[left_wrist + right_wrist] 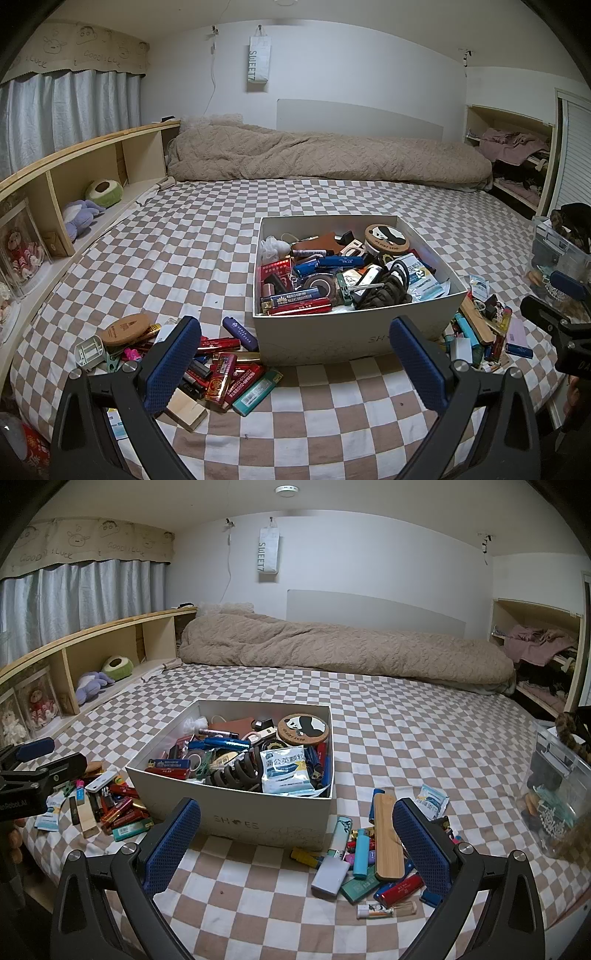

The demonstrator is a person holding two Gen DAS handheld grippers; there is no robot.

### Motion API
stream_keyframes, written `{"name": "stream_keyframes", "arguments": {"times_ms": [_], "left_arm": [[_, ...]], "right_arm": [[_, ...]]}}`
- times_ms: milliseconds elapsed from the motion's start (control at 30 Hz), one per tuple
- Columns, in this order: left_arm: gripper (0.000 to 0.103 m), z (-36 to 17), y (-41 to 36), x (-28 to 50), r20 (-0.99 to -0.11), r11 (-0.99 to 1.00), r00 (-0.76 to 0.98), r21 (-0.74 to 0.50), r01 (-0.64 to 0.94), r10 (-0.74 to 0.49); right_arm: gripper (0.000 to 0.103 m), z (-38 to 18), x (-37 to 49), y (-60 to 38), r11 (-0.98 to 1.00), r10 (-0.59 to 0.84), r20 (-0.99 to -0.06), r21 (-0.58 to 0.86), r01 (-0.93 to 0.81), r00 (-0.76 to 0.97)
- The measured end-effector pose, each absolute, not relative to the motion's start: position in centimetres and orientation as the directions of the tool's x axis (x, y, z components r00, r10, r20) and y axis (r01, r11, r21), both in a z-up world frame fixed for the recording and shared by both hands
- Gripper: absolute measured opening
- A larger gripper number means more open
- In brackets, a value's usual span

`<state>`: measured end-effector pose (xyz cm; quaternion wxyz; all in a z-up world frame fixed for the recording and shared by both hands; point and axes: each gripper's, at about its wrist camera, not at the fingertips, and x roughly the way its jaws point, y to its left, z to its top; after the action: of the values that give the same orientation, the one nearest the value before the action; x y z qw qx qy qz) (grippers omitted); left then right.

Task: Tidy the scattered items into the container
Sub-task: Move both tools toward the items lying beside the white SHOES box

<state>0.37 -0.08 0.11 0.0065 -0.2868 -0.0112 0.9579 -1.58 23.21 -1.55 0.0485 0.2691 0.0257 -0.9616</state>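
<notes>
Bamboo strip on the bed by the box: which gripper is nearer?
Right. The right gripper hangs open just short of the bamboo strip; the left gripper is open over the pile beyond the shoe box.

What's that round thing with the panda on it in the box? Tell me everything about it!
The panda thing is a flat round disc, maybe a coaster or a lid; I cannot tell which. Its top looks like light cork or wood, with a black-and-white panda drawn on it and a dark band round the edge. It lies tilted in the far right corner of the white shoebox, propped on the jumble of pens and small things beneath it, close to the box's walls. Nothing is holding it.
</notes>
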Motion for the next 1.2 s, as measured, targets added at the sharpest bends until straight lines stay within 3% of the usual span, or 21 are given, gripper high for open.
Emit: {"name": "stream_keyframes", "arguments": {"times_ms": [767,1200], "left_arm": [[0.103,-1.0,-2.3,-1.6,-0.589,-0.997,-0.808,-0.058,0.046,-0.003],[0.103,-5.3,-4.8,-4.8,-0.720,-0.983,-0.693,-0.150,0.103,0.037]], "right_arm": [[0.103,-2.8,-3.3,23.7,-0.996,-0.077,-0.552,-0.003,0.094,-0.830],[0.103,-4.7,-5.6,25.5,-0.998,-0.061,-0.601,0.036,0.049,-0.797]]}}
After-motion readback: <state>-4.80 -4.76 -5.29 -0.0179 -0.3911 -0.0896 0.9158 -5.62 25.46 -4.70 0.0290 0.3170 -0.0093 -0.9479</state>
